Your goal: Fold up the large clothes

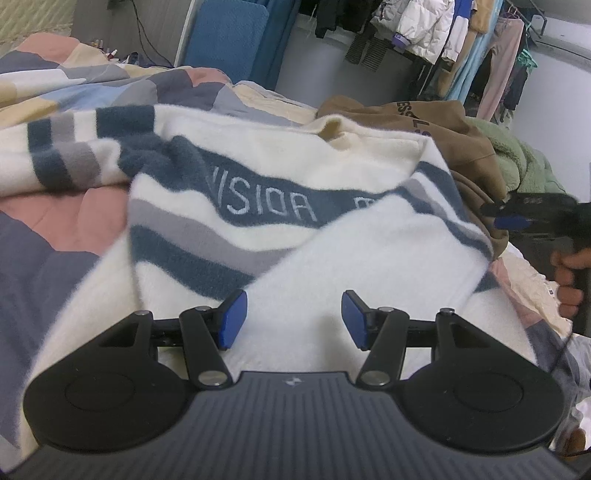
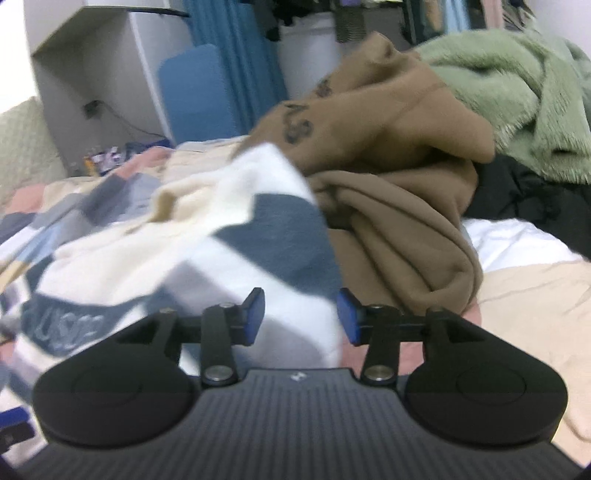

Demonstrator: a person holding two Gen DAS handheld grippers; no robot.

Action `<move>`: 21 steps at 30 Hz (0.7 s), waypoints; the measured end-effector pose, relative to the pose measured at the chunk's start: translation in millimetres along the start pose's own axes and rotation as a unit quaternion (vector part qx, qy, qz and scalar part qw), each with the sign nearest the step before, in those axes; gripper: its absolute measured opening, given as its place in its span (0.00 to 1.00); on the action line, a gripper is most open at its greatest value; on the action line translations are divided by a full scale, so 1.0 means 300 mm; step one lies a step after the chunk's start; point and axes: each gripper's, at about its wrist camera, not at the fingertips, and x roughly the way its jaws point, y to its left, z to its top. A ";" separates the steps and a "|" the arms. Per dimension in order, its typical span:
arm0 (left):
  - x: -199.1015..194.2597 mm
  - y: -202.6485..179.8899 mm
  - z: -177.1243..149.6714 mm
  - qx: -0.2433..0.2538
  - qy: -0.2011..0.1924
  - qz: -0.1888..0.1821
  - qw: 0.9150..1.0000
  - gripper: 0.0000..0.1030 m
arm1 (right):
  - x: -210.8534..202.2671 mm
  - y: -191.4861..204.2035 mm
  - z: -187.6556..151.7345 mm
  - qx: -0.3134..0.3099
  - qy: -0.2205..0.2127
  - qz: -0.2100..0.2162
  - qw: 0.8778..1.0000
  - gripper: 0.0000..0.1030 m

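A white fleece sweater (image 1: 280, 192) with navy and grey stripes is seen spread over a bed's patchwork quilt (image 1: 55, 85), one edge turned back across its lettered navy band. The left claw (image 1: 293, 319) is held released just above the white fleece, nothing caught between its blue pads (image 1: 233, 319). The right claw (image 2: 301, 315) is likewise released — a fold of the sweater (image 2: 258, 258) is seen lying between its parted fingers, though no pressing by the pads can be made out, the view being blurred. At the right edge of the left wrist view, the right claw (image 1: 511, 221) is glimpsed beside the sweater's far corner, gripped by a hand (image 1: 567, 280).

The sweater is crowded on its right side by a crumpled brown hoodie (image 2: 399, 206) — touching it, by the look of both views — with a green fleece garment (image 2: 517, 99) and something black (image 2: 524, 199) heaped behind. Beyond the bed, a blue cushion (image 1: 225, 35), a blue curtain (image 2: 236, 55) and a rack of hanging clothes (image 1: 461, 40) are ranged along the wall.
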 end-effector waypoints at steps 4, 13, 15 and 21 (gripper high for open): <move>-0.003 -0.004 -0.002 0.003 0.002 0.005 1.000 0.61 | -0.088 0.071 0.005 0.002 -0.024 0.022 0.999 0.45; -0.001 -0.013 -0.004 0.010 0.006 0.010 1.000 0.61 | -0.145 0.283 -0.060 -0.047 -0.013 0.073 0.996 0.45; -0.001 -0.013 -0.004 0.010 0.007 0.009 1.000 0.61 | -0.137 0.323 -0.087 -0.054 -0.001 0.083 0.995 0.45; -0.001 -0.014 -0.005 0.011 0.009 0.012 1.000 0.61 | -0.073 0.375 -0.171 -0.056 0.046 0.096 0.993 0.44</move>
